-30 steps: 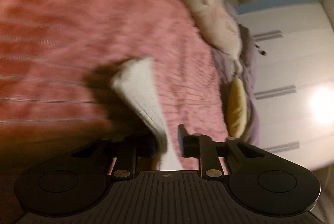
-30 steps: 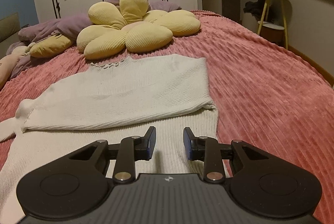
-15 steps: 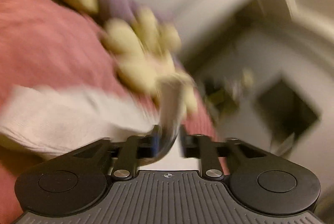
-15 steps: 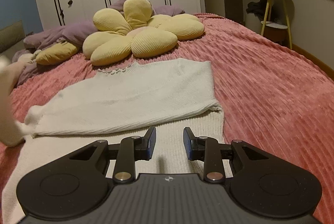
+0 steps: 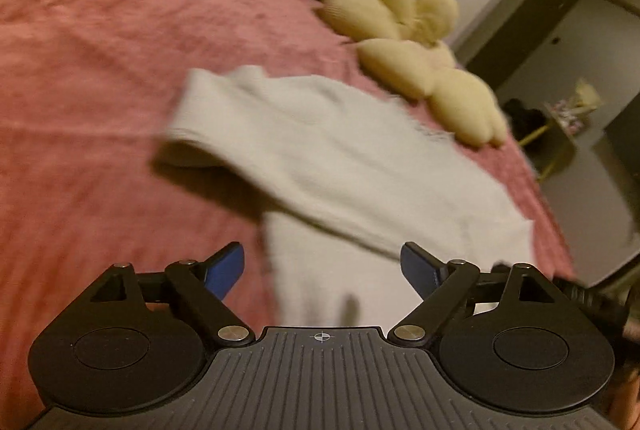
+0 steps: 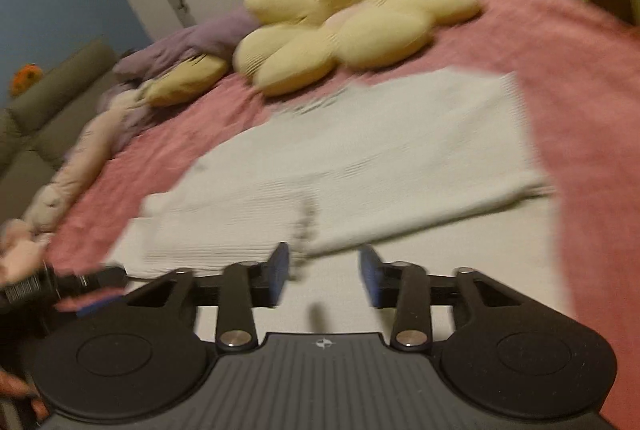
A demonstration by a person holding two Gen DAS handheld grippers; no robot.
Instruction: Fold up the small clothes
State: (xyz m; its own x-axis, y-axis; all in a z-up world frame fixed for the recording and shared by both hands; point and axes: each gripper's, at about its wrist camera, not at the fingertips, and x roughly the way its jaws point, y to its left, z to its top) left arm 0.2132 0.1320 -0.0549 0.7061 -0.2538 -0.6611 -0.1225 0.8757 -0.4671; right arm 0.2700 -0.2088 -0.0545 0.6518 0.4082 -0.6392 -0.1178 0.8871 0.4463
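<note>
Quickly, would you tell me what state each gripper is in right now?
Left gripper: open wide, holding nothing, above the white sweater.
Right gripper: open, holding nothing, over the same sweater.

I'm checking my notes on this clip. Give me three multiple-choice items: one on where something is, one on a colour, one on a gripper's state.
1. Where does the white sweater lie?
A. on the pink bedspread
B. on a chair
C. on the floor

2. What colour is the flower pillow?
A. blue
B. yellow
C. black

3. How is the left gripper?
A. shut on a sleeve
B. shut, empty
C. open, empty

Answers: 1 A, bedspread shows around the sweater; 2 B, yellow petals; 3 C, its fingers stand wide apart with nothing between.
</note>
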